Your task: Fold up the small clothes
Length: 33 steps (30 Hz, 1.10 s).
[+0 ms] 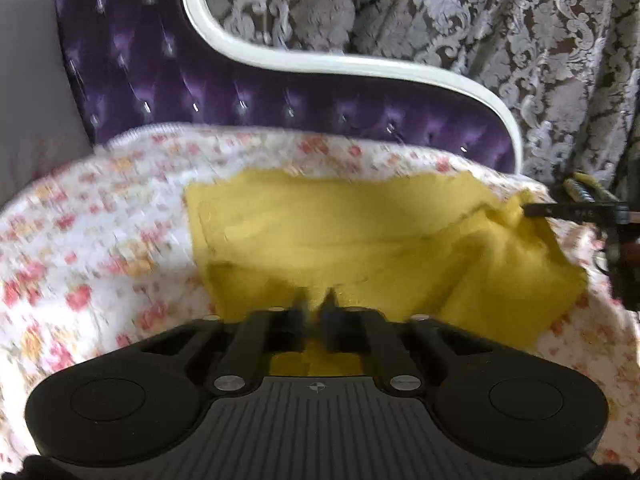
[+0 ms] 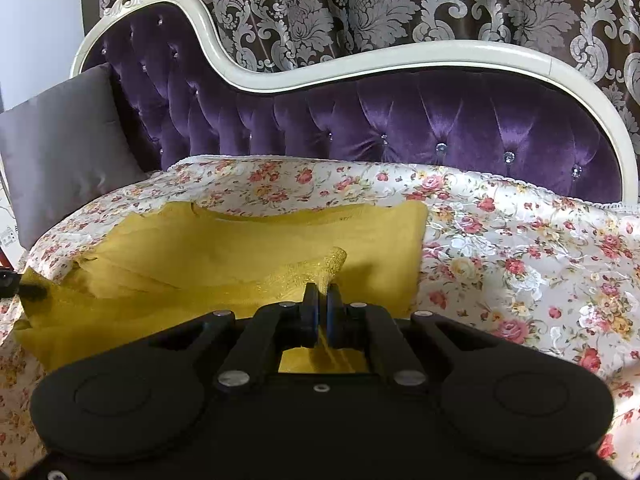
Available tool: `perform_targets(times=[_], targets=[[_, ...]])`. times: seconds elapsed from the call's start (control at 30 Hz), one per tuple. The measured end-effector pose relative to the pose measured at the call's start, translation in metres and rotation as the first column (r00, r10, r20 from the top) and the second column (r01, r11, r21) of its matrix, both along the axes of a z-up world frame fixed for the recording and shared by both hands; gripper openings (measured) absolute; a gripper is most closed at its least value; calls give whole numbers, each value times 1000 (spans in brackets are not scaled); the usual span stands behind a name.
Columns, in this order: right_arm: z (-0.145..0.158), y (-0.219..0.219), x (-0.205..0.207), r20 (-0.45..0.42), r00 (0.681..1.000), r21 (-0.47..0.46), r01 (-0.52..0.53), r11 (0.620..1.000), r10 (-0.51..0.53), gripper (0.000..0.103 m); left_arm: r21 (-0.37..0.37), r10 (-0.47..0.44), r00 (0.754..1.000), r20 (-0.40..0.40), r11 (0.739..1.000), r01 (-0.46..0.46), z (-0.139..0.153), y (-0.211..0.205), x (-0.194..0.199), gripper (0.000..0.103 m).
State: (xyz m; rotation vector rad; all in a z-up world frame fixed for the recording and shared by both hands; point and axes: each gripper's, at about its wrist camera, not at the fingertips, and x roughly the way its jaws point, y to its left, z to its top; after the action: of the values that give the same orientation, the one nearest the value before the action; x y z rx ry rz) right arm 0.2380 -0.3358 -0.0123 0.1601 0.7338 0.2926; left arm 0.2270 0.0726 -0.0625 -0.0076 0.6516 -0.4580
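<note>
Yellow garment (image 2: pixel 224 248): it lies spread on the floral cover (image 2: pixel 520 248) of the purple chaise (image 2: pixel 460 120), in front of the tufted backrest. You see it partly folded, with one layer lying over another.

Long axis: the garment runs side to side, along the backrest and not toward it. So a fold across the short way would travel from the front edge toward the backrest, in my judgement.

Right hand-held gripper (image 2: pixel 322 300): its jaws are pressed together and they pinch a lifted edge of the garment. From the pinch the cloth rises in a small peak, and most of the fabric lies to the left of it and beyond it, toward the backrest.

Left hand-held gripper (image 1: pixel 316 300): its jaws are pressed together at the near edge of the garment, on the end closer to the grey cushion (image 2: pixel 64 140). This view is blurred, so you cannot be sure that cloth is really caught between the tips.

Which hand is nearer: both sit at the front edge of the garment, one toward each end. The right one has the clearer hold.

Coming move, as I judge it: carry both ends together away from you, toward the backrest, and keep them level so the edge stays straight.
</note>
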Motion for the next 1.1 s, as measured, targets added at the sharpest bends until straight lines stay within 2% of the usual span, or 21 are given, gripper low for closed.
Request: perform_targets(times=[0.1,0.2,0.27,0.4,0.53,0.7,0.8,0.83,0.87,0.9,0.93,0.97,1.0,1.03,1.1], targets=[[7,0,0,17,1000,3,2,1000,-2,8,16,-24,999,35,1000,23,11,-8,0,4],[20,-6,4,52,998,17,17,1000,-18,8,23,-16,993,115,1000,14,33,-6,6,4],[28,-10,14,78,997,7,25,1000,-26,8,-3,14,990,140,1000,-14,49,0,22,4],[33,-17,44,105,993,-14,59,998,-57,8,-8,68,980,189,998,-67,68,5,62,4],[15,-17,81,58,995,-42,82,996,-80,8,-24,117,985,129,993,-115,57,8,115,4],[-26,-9,116,-55,995,-87,81,993,-86,8,26,183,983,-2,983,-183,9,6,168,5],[-48,-6,123,-104,990,-126,86,988,-99,13,101,175,981,-80,981,-167,-21,1,183,11],[-53,-7,123,-110,988,-129,92,987,-107,13,128,180,977,-116,978,-165,-30,2,188,21],[-55,-8,122,-106,987,-130,102,986,-116,16,144,190,974,-121,974,-172,-34,3,190,24],[-55,-9,120,-101,987,-132,114,985,-128,18,147,201,974,-101,972,-185,-34,6,188,30],[-52,-11,119,-96,985,-138,126,982,-140,29,152,218,972,-88,967,-203,-30,10,185,38],[-48,-12,115,-85,984,-142,144,979,-157,36,153,235,969,-74,963,-222,-25,12,180,42],[-41,-14,110,-68,983,-137,158,978,-169,49,147,238,970,-56,963,-227,-18,12,174,50],[-35,-14,105,-55,984,-124,159,979,-167,54,142,229,973,-30,964,-223,-9,11,164,51],[-21,-15,89,-38,987,-92,150,984,-154,53,153,211,977,34,965,-214,6,9,142,53]])
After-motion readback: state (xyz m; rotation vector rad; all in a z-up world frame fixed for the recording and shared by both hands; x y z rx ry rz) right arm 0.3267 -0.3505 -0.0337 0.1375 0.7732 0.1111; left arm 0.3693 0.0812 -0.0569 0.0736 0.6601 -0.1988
